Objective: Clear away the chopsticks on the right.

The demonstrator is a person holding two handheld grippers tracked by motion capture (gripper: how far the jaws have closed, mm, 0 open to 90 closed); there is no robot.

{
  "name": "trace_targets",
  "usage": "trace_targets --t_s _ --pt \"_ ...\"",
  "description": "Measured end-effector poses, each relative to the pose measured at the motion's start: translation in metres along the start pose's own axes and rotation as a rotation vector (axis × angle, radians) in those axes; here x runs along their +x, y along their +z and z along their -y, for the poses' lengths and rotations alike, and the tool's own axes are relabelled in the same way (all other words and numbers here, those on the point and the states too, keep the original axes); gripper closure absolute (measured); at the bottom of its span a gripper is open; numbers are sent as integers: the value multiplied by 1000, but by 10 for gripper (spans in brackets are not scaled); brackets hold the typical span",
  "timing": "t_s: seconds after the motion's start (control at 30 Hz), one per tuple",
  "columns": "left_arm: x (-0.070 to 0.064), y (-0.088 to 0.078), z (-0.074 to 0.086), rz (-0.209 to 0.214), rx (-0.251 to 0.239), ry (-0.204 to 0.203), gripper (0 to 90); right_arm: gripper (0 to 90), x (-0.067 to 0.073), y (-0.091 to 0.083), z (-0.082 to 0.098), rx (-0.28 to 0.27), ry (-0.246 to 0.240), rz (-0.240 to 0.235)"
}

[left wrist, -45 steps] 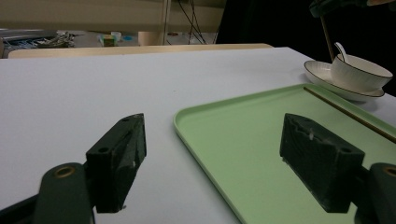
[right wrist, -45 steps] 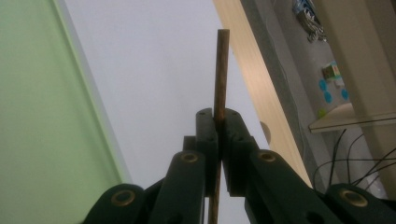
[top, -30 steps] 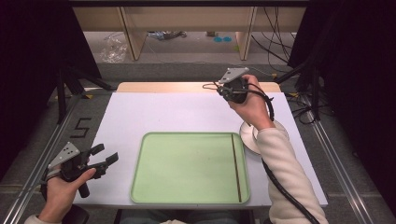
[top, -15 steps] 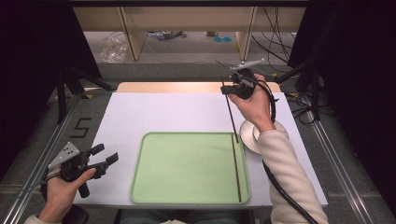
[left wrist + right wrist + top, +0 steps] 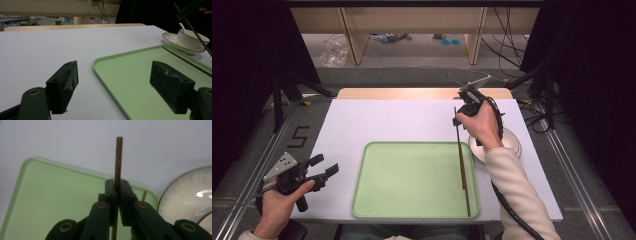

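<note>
My right gripper (image 5: 458, 117) is clamped on one chopstick (image 5: 460, 150), lifted above the table's (image 5: 387, 122) far right part; in the right gripper view the stick (image 5: 118, 160) stands pinched between the closed jaws. A second chopstick (image 5: 466, 192) lies in the single green tray (image 5: 407, 175) along its right edge. One saucer (image 5: 512, 142) sits just right of the tray, carrying one cup (image 5: 191, 37) and one spoon (image 5: 181, 26). My left gripper (image 5: 324, 167), jaws apart and empty, hovers at the table's near left corner, facing the tray (image 5: 130, 75).
</note>
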State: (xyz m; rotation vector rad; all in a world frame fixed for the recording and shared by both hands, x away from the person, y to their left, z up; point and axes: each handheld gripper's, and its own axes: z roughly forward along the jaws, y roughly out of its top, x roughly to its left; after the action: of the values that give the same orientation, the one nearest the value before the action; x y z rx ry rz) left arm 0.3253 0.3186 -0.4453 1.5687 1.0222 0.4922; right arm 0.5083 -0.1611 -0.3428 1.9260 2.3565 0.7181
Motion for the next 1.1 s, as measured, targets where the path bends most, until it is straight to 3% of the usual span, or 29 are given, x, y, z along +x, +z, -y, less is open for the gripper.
trace_targets --t_s 0.03,0.07,0.13,0.3,0.43,0.5,0.7,0.77,0.87,0.93,1.03,1.07,1.1 --pt "0 0 0 0 2 3 226 878 -1 3 1 17 16 1" --pt "0 0 0 -1 3 4 226 878 0 7 3 59 64 8" --pt "0 0 0 0 4 8 226 878 -3 16 6 97 87 13" --pt "0 0 0 -1 4 4 226 877 -7 34 14 142 94 44" --pt "0 0 0 2 4 2 226 877 -8 49 20 196 134 79" --pt "0 0 0 1 6 8 226 877 -12 55 22 213 115 87" --pt "0 0 0 0 6 5 226 876 -14 67 26 251 161 113" --pt "0 0 0 0 6 5 226 875 -17 71 29 265 117 119" --pt "0 0 0 -1 6 2 226 874 -14 75 30 271 169 127" --pt "0 0 0 1 6 7 226 874 -18 78 32 278 111 142" --pt "0 0 0 1 6 6 226 869 -17 82 34 261 132 142" --pt "0 0 0 1 6 7 226 868 -14 84 33 254 166 138" --pt "0 0 0 1 6 8 226 864 -16 83 33 280 142 143"
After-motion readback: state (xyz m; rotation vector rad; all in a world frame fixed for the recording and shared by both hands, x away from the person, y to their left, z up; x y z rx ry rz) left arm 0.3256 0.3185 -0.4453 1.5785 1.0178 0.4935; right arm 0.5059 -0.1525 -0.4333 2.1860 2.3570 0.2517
